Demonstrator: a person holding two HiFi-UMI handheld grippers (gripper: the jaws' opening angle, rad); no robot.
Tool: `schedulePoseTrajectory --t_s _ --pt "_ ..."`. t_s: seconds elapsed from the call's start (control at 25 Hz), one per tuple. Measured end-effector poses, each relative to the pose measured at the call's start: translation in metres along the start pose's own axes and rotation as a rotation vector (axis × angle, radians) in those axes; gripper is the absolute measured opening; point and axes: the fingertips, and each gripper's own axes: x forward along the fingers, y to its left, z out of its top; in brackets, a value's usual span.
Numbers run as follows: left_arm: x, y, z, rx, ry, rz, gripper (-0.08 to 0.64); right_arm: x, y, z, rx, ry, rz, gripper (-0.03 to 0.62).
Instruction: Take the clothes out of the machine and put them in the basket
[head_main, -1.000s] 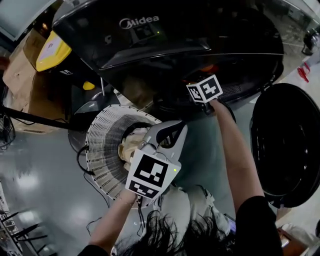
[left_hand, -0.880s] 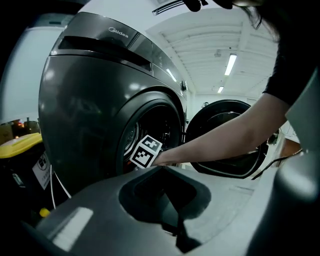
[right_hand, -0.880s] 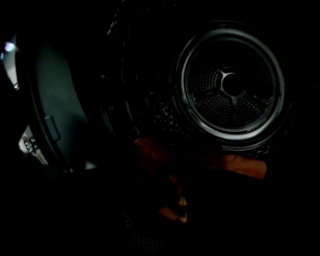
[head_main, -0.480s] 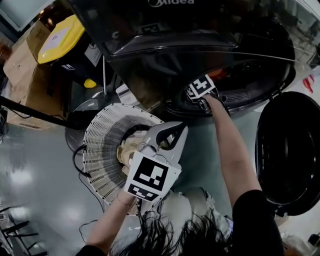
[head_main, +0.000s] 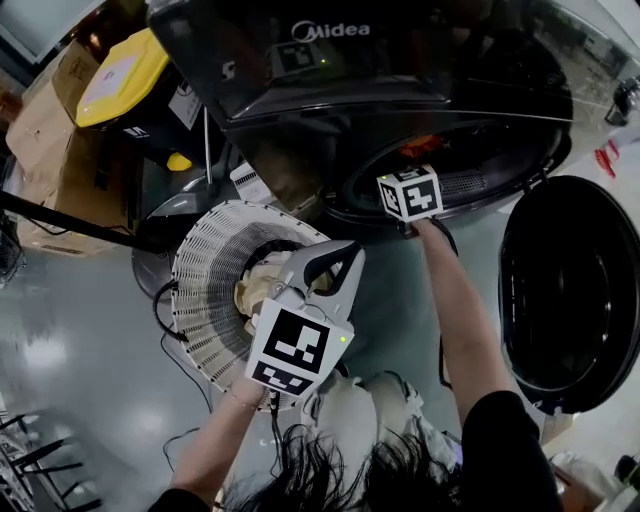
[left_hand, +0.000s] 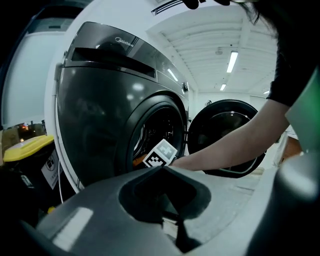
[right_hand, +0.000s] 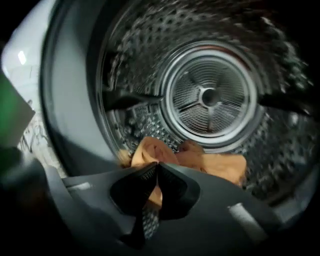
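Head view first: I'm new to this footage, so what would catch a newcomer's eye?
The dark washing machine fills the top, its round door swung open at right. The right gripper view shows an orange cloth low in the drum, beyond the closed jaws of the right gripper. A white ribbed basket stands at left, under the left gripper.

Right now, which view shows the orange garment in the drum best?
Right gripper view: it looks straight into the drum, where the orange garment lies on the bottom, large and lit. Head view shows only an orange sliver inside the door opening; left gripper view, a small orange patch at the opening's lower edge.
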Motion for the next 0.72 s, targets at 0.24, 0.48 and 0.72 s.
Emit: schedulePoseTrajectory --t_s 0.24,0.48,0.72 --pt "-0.017 -0.024 0.027 0.002 0.038 -0.031 0.000 -0.072 0.006 -0.009 0.132 -0.024 0.002 0.031" --pt "-0.038 -0.046 0.054 0.007 0.076 -0.044 0.000 -0.139 0.021 0.002 0.192 -0.006 0.037 0.031" --pt "-0.057 -0.059 0.080 -0.027 0.115 -0.044 0.000 -0.201 0.046 0.022 0.333 -0.014 0.114 0.031"
